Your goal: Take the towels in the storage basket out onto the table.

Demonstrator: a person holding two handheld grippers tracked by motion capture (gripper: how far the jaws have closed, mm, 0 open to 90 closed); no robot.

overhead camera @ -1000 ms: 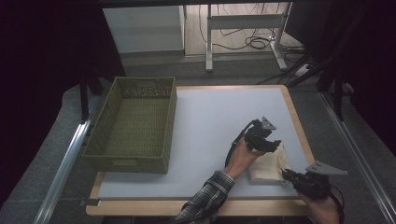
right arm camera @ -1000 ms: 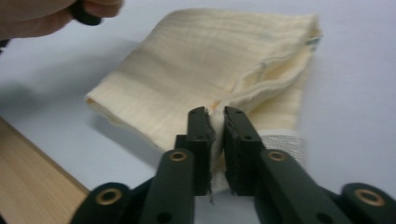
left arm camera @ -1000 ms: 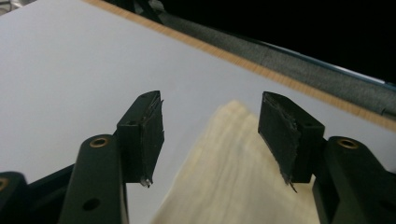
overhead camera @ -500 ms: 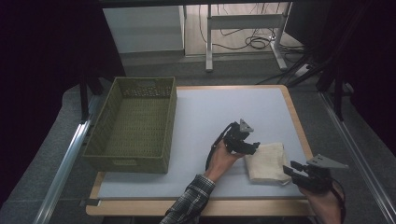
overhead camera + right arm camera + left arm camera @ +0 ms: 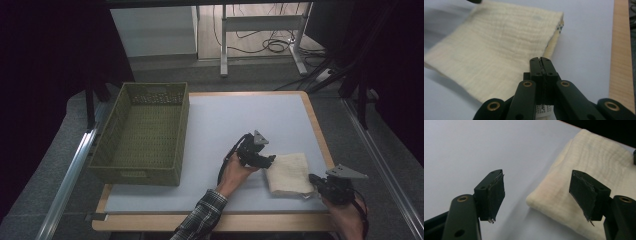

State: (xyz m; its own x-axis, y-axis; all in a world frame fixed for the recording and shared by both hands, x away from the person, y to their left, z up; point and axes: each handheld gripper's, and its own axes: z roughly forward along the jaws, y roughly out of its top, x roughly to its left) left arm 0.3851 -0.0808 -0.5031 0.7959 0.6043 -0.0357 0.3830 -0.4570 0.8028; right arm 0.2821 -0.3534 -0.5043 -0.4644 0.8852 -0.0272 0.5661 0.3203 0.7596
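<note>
A folded cream cloth (image 5: 290, 172) lies flat near the table's front right. My left gripper (image 5: 271, 160) is just off its left edge, held by a hand in a plaid sleeve. Its jaws have just been opening. In the left gripper view the gripper (image 5: 541, 192) stands open, nothing touching the pads, with a corner of the cloth (image 5: 599, 152) beyond the gap. My right gripper (image 5: 312, 178) is at the cloth's near right corner. In the right gripper view its jaws (image 5: 541, 60) are shut together over the cloth (image 5: 499, 42), and no fabric shows between the pads.
A green woven basket (image 5: 137, 172) stands on the left side of the pale blue table top (image 5: 240, 115). The table's wooden rim (image 5: 621, 50) runs close beside the right gripper. Table legs and cables show on the floor beyond the far edge.
My left gripper has drawn back to the left, from over the cloth to beside its left edge. The cloth now lies flat. The right gripper has stayed at the near right corner.
</note>
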